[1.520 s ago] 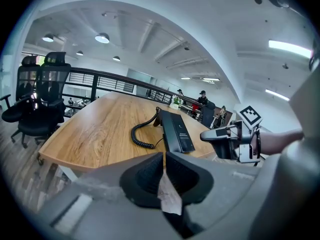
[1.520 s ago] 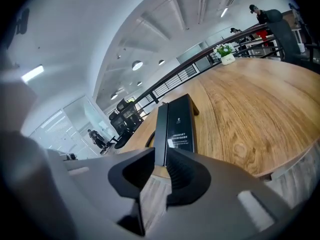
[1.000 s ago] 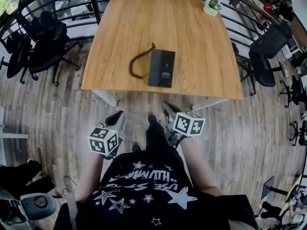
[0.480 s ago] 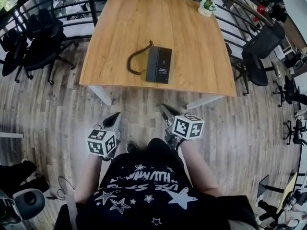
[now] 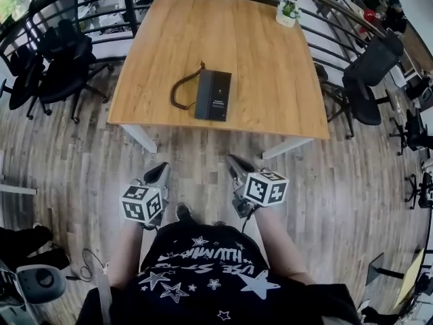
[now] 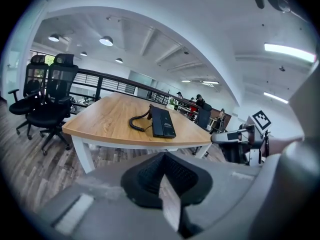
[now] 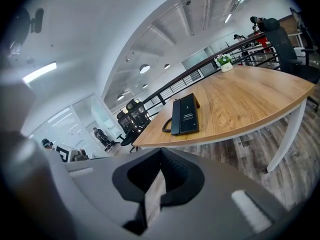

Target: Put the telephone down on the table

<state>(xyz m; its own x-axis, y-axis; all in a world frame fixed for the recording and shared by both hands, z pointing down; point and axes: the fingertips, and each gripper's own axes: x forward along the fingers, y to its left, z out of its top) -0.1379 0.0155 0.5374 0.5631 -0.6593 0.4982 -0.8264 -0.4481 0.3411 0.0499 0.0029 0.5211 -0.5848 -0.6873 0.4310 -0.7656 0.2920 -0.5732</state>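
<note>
The black telephone lies flat on the wooden table, near its front edge, with its coiled cord looped to the left. It also shows in the left gripper view as the telephone and in the right gripper view as the telephone. My left gripper and right gripper hang over the floor in front of the table, well short of the phone. Both point toward it. The left gripper and the right gripper have their jaws together with nothing between them.
Black office chairs stand left of the table and right of it. A small potted plant sits at the table's far right corner. A dark railing runs behind the table. The floor is wood plank.
Both grippers have drifted slightly back from the table's edge with the person. The telephone lies where it was on the table. Both jaws stay shut.
</note>
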